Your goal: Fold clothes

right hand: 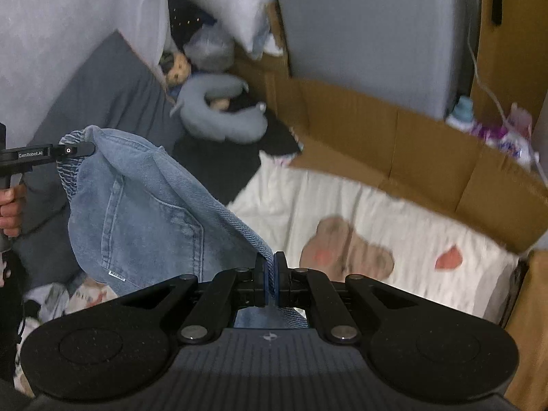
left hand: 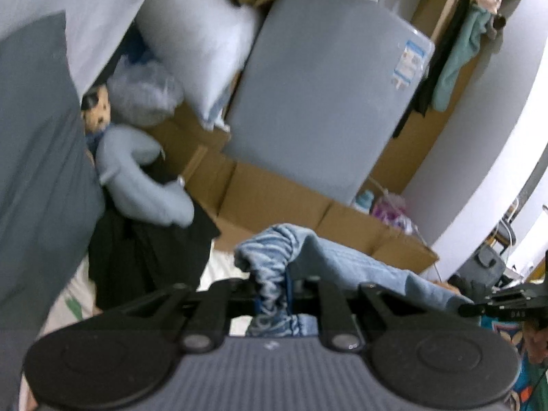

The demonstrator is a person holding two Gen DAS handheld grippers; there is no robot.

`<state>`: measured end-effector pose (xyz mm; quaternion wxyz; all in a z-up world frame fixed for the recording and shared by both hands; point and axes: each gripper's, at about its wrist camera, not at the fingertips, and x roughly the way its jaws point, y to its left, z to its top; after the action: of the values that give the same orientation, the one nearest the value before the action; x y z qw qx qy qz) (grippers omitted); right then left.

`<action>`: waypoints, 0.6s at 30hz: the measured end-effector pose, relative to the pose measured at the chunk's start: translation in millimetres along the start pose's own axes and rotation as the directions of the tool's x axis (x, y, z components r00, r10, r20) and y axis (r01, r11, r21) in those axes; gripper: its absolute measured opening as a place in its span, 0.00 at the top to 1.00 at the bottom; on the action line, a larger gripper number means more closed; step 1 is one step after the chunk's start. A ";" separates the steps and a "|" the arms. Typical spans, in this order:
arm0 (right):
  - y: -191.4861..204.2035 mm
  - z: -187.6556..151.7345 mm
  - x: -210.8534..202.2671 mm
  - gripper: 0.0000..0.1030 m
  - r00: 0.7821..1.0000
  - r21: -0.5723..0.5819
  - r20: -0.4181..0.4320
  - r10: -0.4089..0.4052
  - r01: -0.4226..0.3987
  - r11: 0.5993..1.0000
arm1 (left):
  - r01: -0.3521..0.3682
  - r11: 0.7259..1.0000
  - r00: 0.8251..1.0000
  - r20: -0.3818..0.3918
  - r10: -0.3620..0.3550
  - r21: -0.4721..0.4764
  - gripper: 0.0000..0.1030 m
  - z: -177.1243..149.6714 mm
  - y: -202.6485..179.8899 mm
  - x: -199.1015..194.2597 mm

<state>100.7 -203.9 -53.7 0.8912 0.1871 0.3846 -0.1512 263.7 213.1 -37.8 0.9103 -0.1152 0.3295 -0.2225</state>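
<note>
**Denim held up between both tools**

Left wrist view: the left tool [left hand: 272,291] is clamped on the gathered waistband of the denim garment [left hand: 342,263], which is lifted above the cardboard boxes [left hand: 274,195].

Right wrist view: the right tool [right hand: 270,274] pinches the denim's opposite edge; the fabric hangs stretched across to the left tool, above the cream blanket [right hand: 359,198].

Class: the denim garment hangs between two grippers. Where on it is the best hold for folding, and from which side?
Grip the denim garment at its waistband ends, from above. The left gripper pinches the gathered elastic; the right gripper clamps the opposite edge, so the cloth hangs flat between them.
</note>
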 end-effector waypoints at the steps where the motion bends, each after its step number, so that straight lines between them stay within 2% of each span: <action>1: 0.1 8.0 -0.9 1.00 1.000 0.000 0.011 -0.003 0.003 1.000 | -0.002 1.000 1.000 0.008 0.002 -0.002 0.87 7.5 0.8 0.9; 10: 3.6 75.9 -6.3 1.00 0.995 -0.005 0.090 -0.052 0.052 0.999 | -0.027 0.999 0.998 0.063 0.025 0.036 0.87 61.6 2.4 15.5; 13: 9.4 63.1 1.5 1.00 0.998 -0.013 0.056 -0.035 0.036 0.999 | -0.031 0.998 0.998 0.060 0.028 0.047 0.87 61.2 6.0 21.4; 18: 20.3 36.8 15.7 1.00 1.000 -0.027 -0.010 -0.003 0.002 1.000 | -0.048 0.998 0.999 -0.006 0.048 0.039 0.86 30.5 24.6 34.0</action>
<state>142.5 -204.4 -37.6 0.8916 0.1751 0.3913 -0.1461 314.9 220.2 -42.2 0.9164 -0.0889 0.3307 -0.2072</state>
